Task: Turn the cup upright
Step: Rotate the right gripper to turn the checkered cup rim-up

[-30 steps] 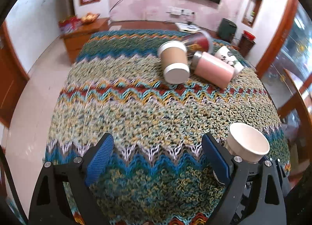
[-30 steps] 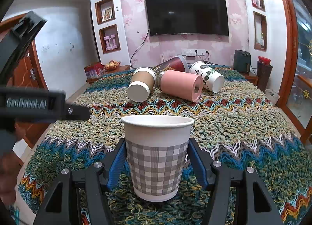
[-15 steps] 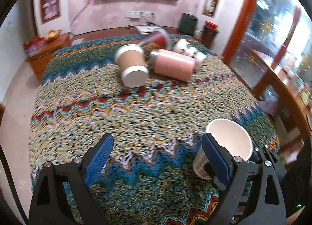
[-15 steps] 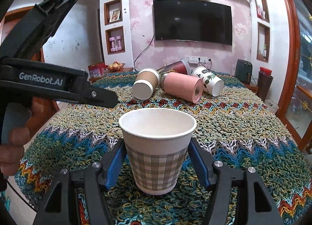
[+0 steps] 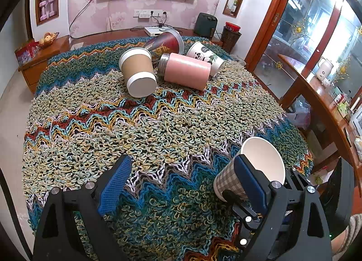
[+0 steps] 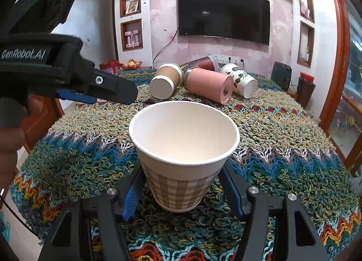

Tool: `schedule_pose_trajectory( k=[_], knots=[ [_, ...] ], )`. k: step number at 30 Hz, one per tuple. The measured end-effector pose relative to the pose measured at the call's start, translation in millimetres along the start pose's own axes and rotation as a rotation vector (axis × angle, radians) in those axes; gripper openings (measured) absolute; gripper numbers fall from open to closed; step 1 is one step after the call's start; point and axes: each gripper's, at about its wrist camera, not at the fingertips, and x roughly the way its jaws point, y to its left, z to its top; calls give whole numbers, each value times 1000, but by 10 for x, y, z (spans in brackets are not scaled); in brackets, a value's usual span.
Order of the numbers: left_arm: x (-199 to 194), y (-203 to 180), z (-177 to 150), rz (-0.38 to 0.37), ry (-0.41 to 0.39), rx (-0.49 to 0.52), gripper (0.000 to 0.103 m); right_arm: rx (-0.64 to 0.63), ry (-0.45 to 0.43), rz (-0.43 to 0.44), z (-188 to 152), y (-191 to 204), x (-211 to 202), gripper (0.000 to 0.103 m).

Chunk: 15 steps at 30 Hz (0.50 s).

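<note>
Stood upright on the crocheted blanket [image 6: 282,129], mouth up, between the fingers of the right gripper [image 6: 182,189]: the checked paper cup [image 6: 181,159], apparently gripped low; left gripper [image 5: 183,184] spread wide, empty; judged near done, needing only release and straight retreat.

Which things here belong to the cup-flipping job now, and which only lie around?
In the job:
- checkered cup, upright
- right gripper, around it

Lying about:
- brown cup
- pink tumbler
- panda cup
- red cup
- left gripper, open
</note>
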Motion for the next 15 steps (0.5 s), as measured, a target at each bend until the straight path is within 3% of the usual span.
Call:
schedule_pose_trajectory(
  k=[10, 15],
  knots=[
    [7, -200, -69, -17, 31, 109, 94, -78, -12, -15, -82, 96, -53, 65],
    [59, -230, -64, -25, 45, 110, 94, -84, -14, -13, -84, 95, -51, 65]
  ],
)
